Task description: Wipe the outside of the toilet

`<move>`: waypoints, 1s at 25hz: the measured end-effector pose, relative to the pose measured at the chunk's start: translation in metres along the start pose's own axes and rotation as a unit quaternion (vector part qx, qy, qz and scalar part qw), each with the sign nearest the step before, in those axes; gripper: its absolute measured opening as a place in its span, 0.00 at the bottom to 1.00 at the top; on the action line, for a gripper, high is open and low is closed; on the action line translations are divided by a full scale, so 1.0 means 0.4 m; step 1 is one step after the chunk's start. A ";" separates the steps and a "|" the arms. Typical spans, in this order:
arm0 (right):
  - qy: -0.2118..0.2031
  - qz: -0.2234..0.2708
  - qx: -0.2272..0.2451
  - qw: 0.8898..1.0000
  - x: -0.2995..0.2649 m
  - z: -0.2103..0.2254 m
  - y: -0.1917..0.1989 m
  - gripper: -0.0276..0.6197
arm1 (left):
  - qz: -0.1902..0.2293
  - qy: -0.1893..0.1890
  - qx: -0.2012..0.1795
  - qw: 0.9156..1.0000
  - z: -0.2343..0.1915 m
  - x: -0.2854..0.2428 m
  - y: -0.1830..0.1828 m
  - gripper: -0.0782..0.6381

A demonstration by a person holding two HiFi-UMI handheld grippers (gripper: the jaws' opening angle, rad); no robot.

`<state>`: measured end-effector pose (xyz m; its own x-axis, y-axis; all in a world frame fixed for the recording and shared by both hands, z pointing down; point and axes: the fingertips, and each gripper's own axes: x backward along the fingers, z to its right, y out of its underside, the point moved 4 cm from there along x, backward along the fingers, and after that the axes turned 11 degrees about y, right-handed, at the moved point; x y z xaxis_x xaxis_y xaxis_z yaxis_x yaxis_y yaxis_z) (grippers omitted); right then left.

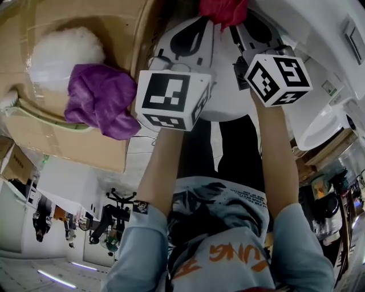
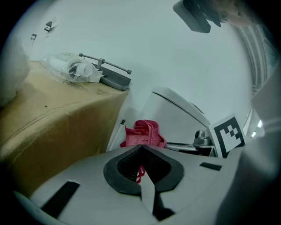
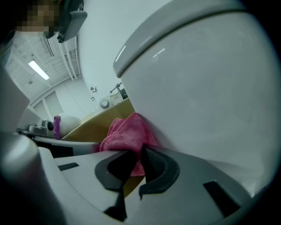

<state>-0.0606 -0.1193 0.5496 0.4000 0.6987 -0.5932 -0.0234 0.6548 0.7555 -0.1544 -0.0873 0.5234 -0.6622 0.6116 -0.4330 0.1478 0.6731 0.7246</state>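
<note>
The white toilet (image 3: 210, 96) fills the right gripper view, its bowl bulging under the lid rim. My right gripper (image 3: 139, 160) is shut on a pink cloth (image 3: 125, 134), which is bunched against the bowl's side. In the head view the cloth (image 1: 223, 11) sits at the top, between the tips of the left gripper (image 1: 191, 25) and the right gripper (image 1: 245, 28). In the left gripper view the cloth (image 2: 142, 134) lies just past my left gripper (image 2: 141, 169). Its jaws are closed, with a thin red strand of cloth between them.
A large cardboard box (image 1: 63, 142) stands close beside the toilet, leaving a narrow gap. On it lie a purple cloth (image 1: 100, 100), a white fluffy bundle (image 1: 65, 54), a grey metal tool (image 2: 109, 74) and crumpled plastic (image 2: 72, 68).
</note>
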 end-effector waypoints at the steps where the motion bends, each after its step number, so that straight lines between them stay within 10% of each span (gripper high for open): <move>1: 0.001 0.001 -0.002 1.000 -0.007 0.004 0.001 0.12 | 0.000 -0.002 0.002 1.000 -0.005 -0.002 0.001 0.15; 25: 0.023 0.012 -0.029 0.999 0.095 0.181 0.028 0.12 | -0.028 -0.041 -0.018 0.999 0.060 -0.019 0.060 0.15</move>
<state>0.0207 -0.1063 0.5555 0.3561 0.7262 -0.5881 -0.0865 0.6522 0.7531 -0.1281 -0.0659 0.5315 -0.6067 0.6066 -0.5138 0.0859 0.6926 0.7162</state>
